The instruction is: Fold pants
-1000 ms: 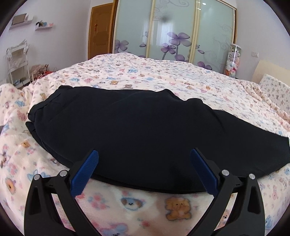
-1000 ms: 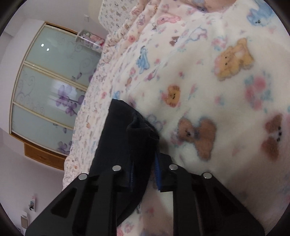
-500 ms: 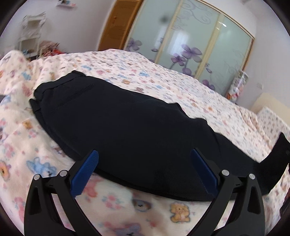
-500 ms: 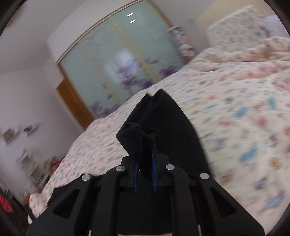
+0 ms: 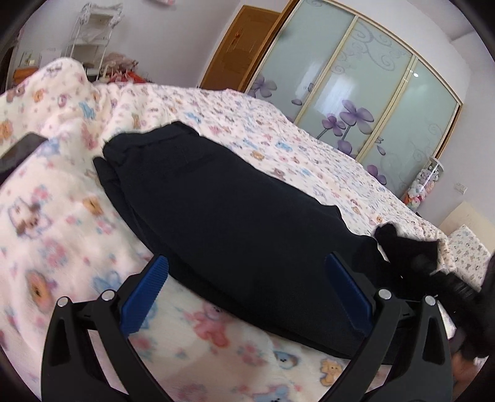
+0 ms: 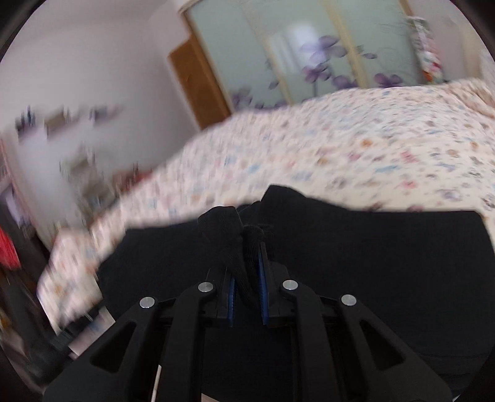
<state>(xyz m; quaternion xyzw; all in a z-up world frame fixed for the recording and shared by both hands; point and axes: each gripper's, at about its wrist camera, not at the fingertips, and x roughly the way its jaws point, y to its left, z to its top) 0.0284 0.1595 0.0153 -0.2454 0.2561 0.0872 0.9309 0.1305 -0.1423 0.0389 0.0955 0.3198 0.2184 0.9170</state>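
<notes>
Black pants point(image 5: 222, 216) lie lengthwise on the teddy-bear blanket point(image 5: 62, 216), waistband at the far left. My left gripper point(image 5: 247, 287) is open and empty, just above the pants' near edge. My right gripper point(image 6: 247, 266) is shut on the bunched leg end of the pants point(image 6: 238, 235) and holds it lifted over the rest of the pants point(image 6: 371, 263). The right gripper with the raised cloth also shows in the left wrist view point(image 5: 411, 250) at the right.
A dark phone-like object point(image 5: 18, 151) lies on the blanket at the far left. A pillow point(image 5: 470, 247) lies at the right. Sliding wardrobe doors point(image 5: 355, 80), a wooden door point(image 5: 235, 52) and a white shelf rack point(image 5: 92, 27) stand behind the bed.
My right gripper has lifted the leg end off the blanket and carried it over the pants toward the waistband. My left gripper stayed open and turned left.
</notes>
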